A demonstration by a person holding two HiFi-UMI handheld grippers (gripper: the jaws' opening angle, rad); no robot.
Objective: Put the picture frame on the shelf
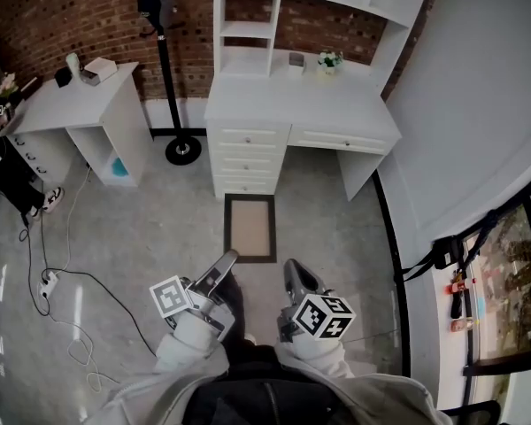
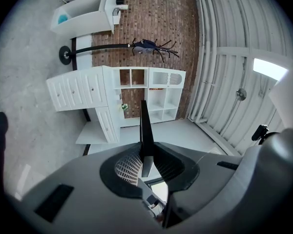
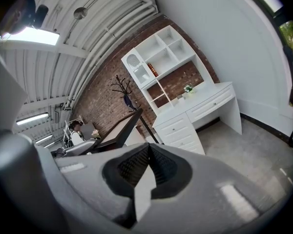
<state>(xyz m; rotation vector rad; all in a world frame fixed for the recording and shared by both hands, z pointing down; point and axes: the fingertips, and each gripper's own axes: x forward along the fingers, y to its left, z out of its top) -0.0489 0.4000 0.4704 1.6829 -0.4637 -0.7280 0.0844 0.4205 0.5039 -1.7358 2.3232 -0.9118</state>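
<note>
The picture frame point(image 1: 250, 228), dark-edged with a beige panel, hangs flat above the floor in front of the white desk point(image 1: 301, 109). My left gripper point(image 1: 228, 257) is shut on its near left corner; in the left gripper view the frame's thin dark edge point(image 2: 145, 126) runs up from between the pads. My right gripper point(image 1: 292, 268) sits just right of the frame's near edge, shut with nothing in it. From the right gripper view the frame point(image 3: 119, 129) lies off to the left of the jaws. The white shelf unit point(image 1: 248, 29) stands on the desk's back.
A small potted plant point(image 1: 329, 60) and a little box point(image 1: 296, 58) stand on the desk. A black coat stand point(image 1: 164, 69) is left of it, then a second white desk point(image 1: 71, 104). Cables point(image 1: 62, 282) trail on the floor at left. A person point(image 3: 77, 130) is far left.
</note>
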